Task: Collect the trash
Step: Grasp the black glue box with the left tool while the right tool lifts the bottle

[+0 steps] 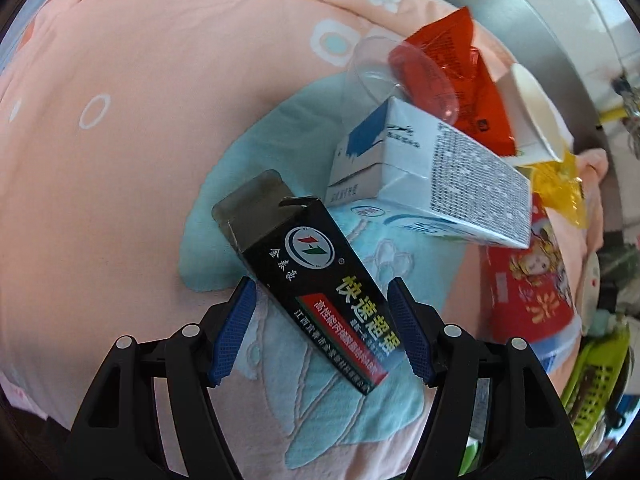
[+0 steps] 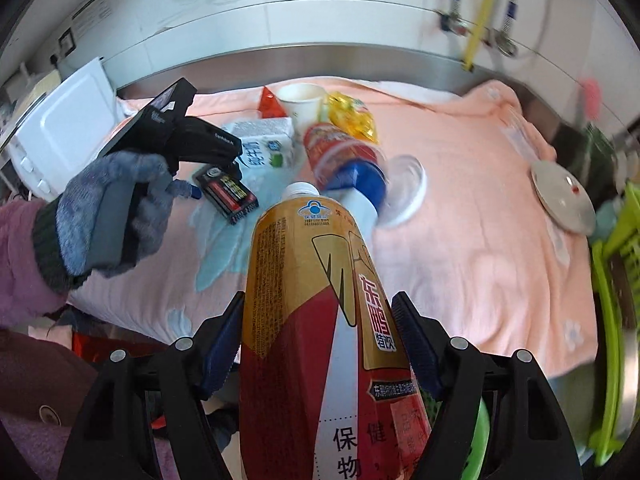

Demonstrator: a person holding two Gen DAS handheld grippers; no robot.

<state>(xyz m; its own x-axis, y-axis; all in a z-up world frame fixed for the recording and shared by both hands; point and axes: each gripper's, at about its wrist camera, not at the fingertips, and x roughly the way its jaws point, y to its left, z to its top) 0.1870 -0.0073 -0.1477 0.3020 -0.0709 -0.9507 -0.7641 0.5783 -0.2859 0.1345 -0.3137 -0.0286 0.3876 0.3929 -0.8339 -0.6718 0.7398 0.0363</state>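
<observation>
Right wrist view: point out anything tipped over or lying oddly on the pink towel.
The red cup lies on its side among the trash, mouth toward the camera. The milk carton lies flat too. The paper cup stands upright. Nothing looks spilled.

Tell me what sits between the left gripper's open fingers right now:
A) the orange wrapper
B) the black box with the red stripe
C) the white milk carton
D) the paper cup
B: in the left wrist view the black box lies between the left gripper's blue pads, which do not clearly press on it.
</observation>
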